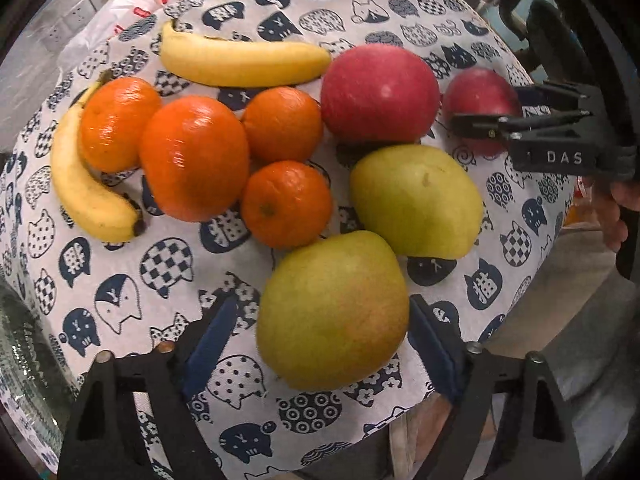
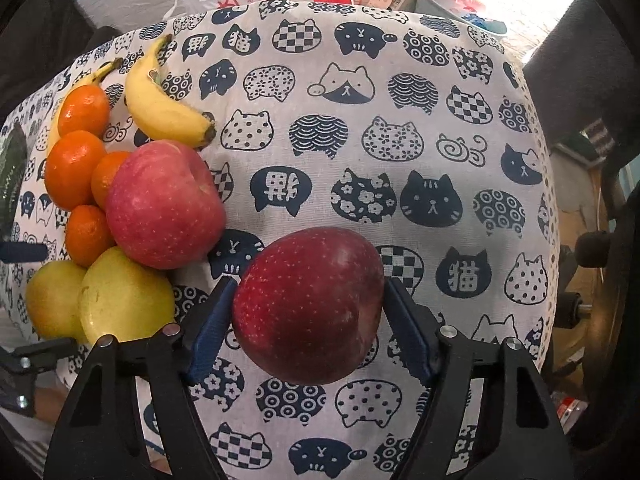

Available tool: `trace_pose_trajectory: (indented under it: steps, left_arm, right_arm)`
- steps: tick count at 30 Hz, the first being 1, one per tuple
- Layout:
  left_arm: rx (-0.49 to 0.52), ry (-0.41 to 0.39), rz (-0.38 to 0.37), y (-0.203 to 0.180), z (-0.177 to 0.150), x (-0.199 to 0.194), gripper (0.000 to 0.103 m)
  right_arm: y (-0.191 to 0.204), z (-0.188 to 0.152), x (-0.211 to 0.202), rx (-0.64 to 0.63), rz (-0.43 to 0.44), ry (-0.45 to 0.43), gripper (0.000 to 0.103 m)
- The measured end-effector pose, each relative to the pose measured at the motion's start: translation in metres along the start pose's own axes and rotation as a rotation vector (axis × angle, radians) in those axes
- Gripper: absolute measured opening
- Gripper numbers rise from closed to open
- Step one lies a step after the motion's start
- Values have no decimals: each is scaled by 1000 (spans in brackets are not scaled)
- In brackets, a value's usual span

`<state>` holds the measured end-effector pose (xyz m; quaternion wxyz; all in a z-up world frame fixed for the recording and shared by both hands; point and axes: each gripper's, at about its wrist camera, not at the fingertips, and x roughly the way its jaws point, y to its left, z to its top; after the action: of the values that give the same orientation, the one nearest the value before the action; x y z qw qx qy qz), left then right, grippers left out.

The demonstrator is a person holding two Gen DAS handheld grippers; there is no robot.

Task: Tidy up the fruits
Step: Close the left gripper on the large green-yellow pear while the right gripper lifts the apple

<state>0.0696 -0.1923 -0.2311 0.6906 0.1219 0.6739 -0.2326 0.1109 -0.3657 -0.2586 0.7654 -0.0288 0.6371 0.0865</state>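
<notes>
left claw [image 1: 334, 354]: pads straddling a green pear [image 1: 332, 310], contact unclear; right claw [image 2: 308, 320]: clenched on dark red apple [image 2: 308, 306]; worktop cloth [image 2: 360, 140] cat-printed

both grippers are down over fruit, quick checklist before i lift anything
1. Pear between the left gripper fingers: ok.
2. Both left fingers touching the pear: not ok, there is a gap on one side.
3. Dark red apple between the right gripper fingers: ok.
4. Right fingers meeting the apple on both sides: ok.
5. Pear free of neighbours: not ok, the second pear and an orange crowd it.
6. Apple free of neighbours: ok.
</notes>
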Motion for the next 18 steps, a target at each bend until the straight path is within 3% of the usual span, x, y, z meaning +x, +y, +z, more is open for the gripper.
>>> trace_pose_trajectory:
  steps: [3,13,18]
  left_arm:
    - [13,1,-22,-4,2,4,74]
    - [58,-27,24,-12,-10,1,73]
    - [42,-37,50,2,-22,-7,73]
  right_arm:
    - [-5,-6,-4,1,1,1,74]
    - [-5,-10,-28,-3,-18,-21,74]
    - [-6,-6,-44,-4,-20,-54,74]
